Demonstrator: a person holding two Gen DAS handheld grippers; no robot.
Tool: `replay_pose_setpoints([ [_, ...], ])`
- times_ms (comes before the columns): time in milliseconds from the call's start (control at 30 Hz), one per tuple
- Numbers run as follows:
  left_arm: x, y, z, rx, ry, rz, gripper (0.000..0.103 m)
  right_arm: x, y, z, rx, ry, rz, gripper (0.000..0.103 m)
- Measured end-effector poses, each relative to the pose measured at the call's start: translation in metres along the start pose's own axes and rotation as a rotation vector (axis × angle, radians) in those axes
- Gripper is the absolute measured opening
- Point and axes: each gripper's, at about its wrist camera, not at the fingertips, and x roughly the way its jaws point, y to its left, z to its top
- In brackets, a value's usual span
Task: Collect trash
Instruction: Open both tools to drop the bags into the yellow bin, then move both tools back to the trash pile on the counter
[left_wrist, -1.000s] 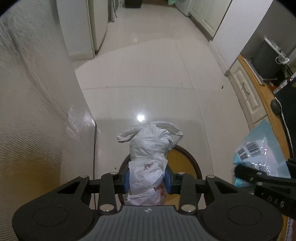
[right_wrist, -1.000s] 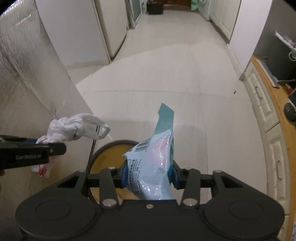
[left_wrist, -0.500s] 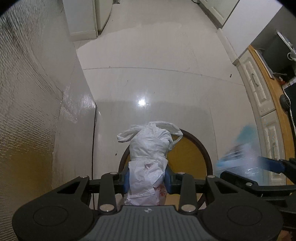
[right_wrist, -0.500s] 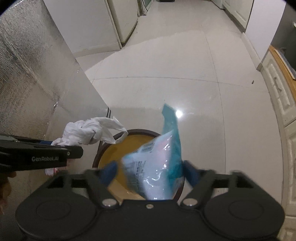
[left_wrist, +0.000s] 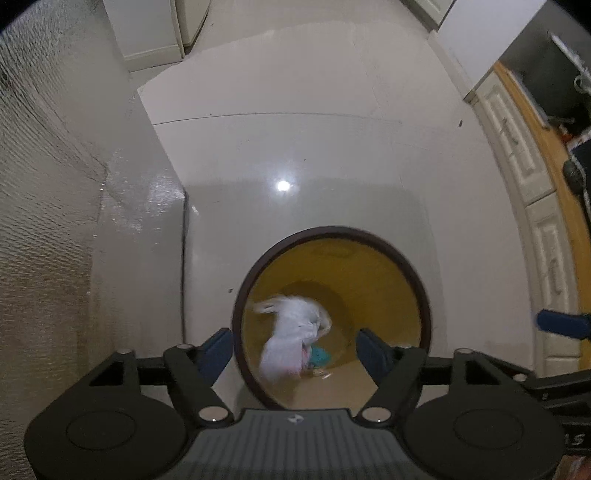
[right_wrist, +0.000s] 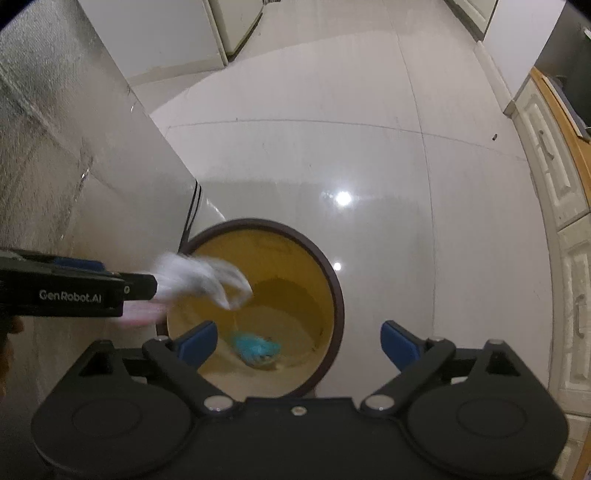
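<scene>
Home interior, kitchen-side hallway: glossy pale tile floor (right_wrist: 332, 110), cream panelled cabinets (right_wrist: 554, 177) with wood countertop (left_wrist: 554, 166) at 3 o'clock, white appliance (right_wrist: 236, 22) at 12, round bin (right_wrist: 332, 295) at centre.

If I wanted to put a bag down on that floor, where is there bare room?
The pale tiled floor beyond the round bin lies bare, bordered by the textured wall panel on one side and the white cabinets on the other. It is crowded at the bin, between panel and rim, where both open grippers hang.
</scene>
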Motion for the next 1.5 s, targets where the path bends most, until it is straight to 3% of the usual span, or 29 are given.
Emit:
replay_pose_setpoints([
  [133, -0.002, 0.002, -0.003, 0.017, 0.012, 0.05, 0.084, -0.003, -0.001, -0.004, 0.005, 0.011, -0.009, 0.103],
  [433, -0.022, 0.009, -0.011, 0.028, 0.012, 0.109, 0.101, -0.02, -0.007, -0.013, 0.065, 0.003, -0.012, 0.103],
  [1233, -0.125, 0.011, -0.046, 0.052, -0.092, 0.094, 0.103, -0.106, -0.002, -0.036, 0.102, -0.096, -0.017, 0.103],
  [1500, -0.171, 0.007, -0.058, 0.062, -0.197, 0.101, 0.103, -0.149, 0.002, -0.043, 0.097, -0.199, -0.033, 0.103],
])
